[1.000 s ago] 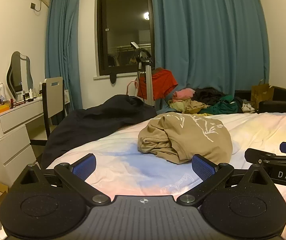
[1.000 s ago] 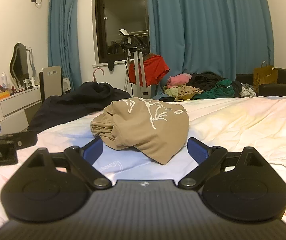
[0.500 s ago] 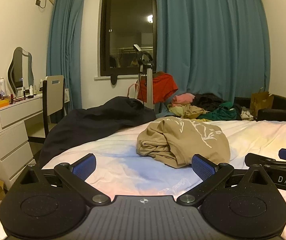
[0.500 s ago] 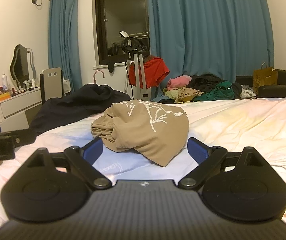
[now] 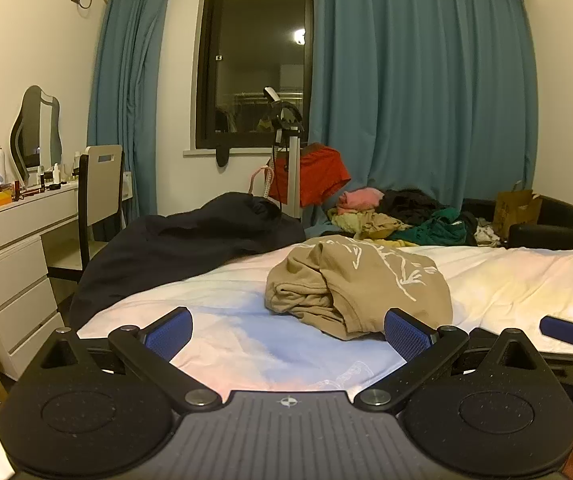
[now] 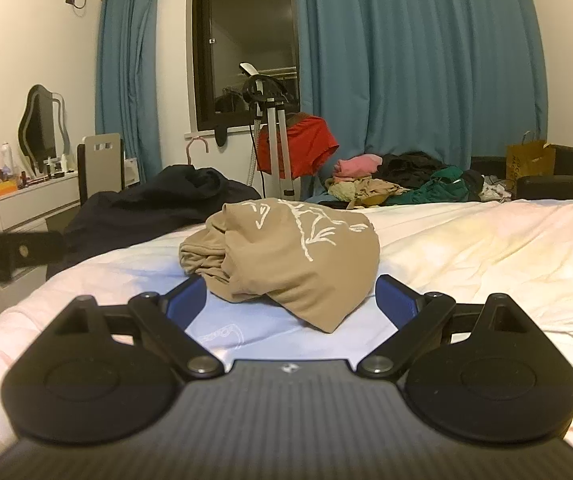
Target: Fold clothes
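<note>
The left gripper (image 5: 288,330), black with blue ribbed pads, is seen spread wide and empty, held low over the near part of the bed. Its right pad (image 5: 404,334) is seen just in front of the near edge of the garment; whether it touches the cloth cannot be told. The right gripper (image 6: 291,300) is likewise released, with nothing held; between its two blue pads the lowest corner of the garment is framed, apart from both of them as far as can be judged. Part of the right gripper is seen at the right edge of the left wrist view (image 5: 564,330), and part of the left gripper at the left edge of the right wrist view (image 6: 10,250).

The crumpled tan T-shirt with a white line print (image 5: 356,286) (image 6: 286,254) is lying bunched on the bed, just ahead of both grippers, unfolded. The bed is covered by a pale sheet tinted blue, pink and yellow (image 5: 246,344) (image 6: 466,248). A large dark, nearly black piece of cloth (image 5: 190,240) (image 6: 158,208) is draped over the far left corner of the bed.

Beyond the bed, a heap of mixed clothes in pink, green, black and beige (image 5: 402,218) (image 6: 398,184) is seen below the teal curtains (image 5: 418,88). A red garment (image 5: 312,176) is hung on a metal stand before the dark window (image 5: 254,60). A white dressing table with a wavy mirror (image 5: 18,216) is placed at the left wall.
</note>
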`<state>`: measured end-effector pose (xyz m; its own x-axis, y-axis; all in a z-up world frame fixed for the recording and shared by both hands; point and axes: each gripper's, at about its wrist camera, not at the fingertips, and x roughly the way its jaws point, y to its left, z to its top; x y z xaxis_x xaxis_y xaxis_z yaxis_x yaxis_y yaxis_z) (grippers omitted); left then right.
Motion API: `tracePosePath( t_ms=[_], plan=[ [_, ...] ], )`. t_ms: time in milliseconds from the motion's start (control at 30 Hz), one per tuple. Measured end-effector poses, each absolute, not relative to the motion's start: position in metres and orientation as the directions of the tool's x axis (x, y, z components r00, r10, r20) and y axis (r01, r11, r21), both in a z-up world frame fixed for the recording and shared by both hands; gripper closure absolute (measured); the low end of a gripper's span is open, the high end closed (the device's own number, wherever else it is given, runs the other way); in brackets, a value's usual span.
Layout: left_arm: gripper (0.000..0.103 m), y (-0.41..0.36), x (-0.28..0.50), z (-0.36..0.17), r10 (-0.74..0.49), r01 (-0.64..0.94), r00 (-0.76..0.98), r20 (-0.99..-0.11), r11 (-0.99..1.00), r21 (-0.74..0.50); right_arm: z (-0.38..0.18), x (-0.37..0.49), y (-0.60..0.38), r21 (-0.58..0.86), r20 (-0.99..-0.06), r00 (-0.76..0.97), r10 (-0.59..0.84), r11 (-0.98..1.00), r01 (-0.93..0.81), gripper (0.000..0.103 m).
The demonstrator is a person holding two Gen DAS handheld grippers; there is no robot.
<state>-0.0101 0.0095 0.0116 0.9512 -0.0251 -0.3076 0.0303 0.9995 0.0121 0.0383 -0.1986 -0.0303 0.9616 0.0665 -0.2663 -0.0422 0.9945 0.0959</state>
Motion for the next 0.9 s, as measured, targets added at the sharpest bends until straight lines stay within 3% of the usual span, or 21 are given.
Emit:
tracePosePath(
  t_ms=[333,533,600,633,700,900],
  plan=[
    [0.0,0.046,0.015,0.008,0.015,-0.02,0.971,-0.24,1.0,-0.016,-0.047,0.157,-0.15,0.063,-0.387,0.917,0.093,0.995,-0.075,0.011],
    [0.0,0.07,0.05,-0.013,0.027,-0.061,0.953,-0.302,0.993,-0.101,-0.081,0.239,-0.108,-0.095,-0.456,0.89,0.034,0.992,-0.086,0.012],
    [0.0,0.076,0.058,-0.018,0.023,-0.066,0.95,-0.311,0.99,-0.128,-0.084,0.247,-0.107,-0.127,-0.462,0.887,0.005,0.989,-0.071,0.052],
    [0.0,0.079,0.063,-0.021,0.021,-0.069,0.949,-0.316,0.988,-0.141,-0.083,0.248,-0.11,-0.133,-0.462,0.887,-0.01,0.989,-0.058,0.058],
    [0.0,0.084,0.07,-0.025,0.006,-0.071,0.942,-0.335,0.981,-0.182,-0.08,0.248,-0.117,-0.145,-0.463,0.886,-0.039,0.989,-0.033,0.085],
    [0.0,0.082,0.075,-0.03,-0.023,-0.052,0.938,-0.345,0.977,-0.206,-0.035,0.206,-0.157,-0.131,-0.331,0.943,-0.047,0.991,0.004,0.089]
  ],
)
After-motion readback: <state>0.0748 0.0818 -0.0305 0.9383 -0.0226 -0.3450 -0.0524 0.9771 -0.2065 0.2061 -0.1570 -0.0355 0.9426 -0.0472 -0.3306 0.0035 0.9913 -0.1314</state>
